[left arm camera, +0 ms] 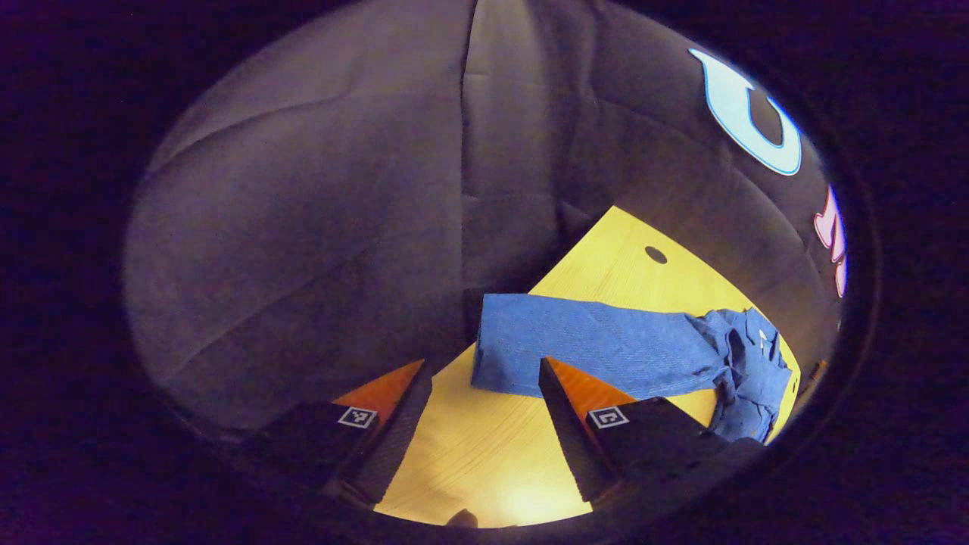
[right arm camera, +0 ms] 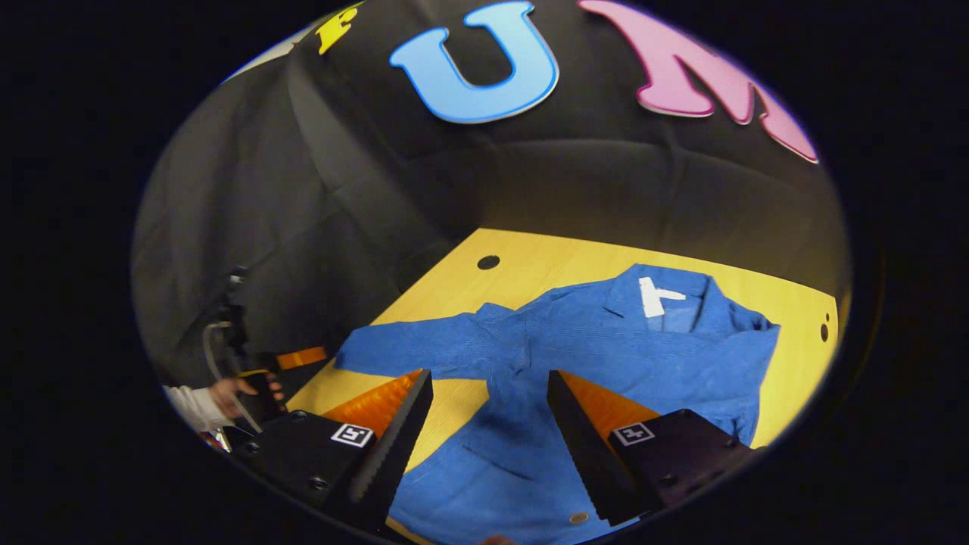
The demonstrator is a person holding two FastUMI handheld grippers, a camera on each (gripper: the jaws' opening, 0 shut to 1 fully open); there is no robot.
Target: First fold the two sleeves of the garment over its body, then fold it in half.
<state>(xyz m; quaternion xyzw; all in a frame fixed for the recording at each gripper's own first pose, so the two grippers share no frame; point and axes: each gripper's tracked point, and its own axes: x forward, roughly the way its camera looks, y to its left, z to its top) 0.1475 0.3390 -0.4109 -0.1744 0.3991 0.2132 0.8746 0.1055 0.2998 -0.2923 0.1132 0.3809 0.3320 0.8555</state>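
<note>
Currently the blue garment (right arm camera: 606, 341) lies flat on the yellow table (right arm camera: 530, 265), collar toward the far wall, one sleeve (left arm camera: 590, 348) stretched straight out sideways. The left hand-held gripper (left arm camera: 484, 386) hovers near that sleeve's cuff, released, grasping nothing. The right hand-held gripper (right arm camera: 488, 401) hovers over the garment's body, likewise released.

White sleeve (right arm camera: 191, 406) at the hand (right arm camera: 235, 392); black gripper blocks carry 2 square tags.
</note>
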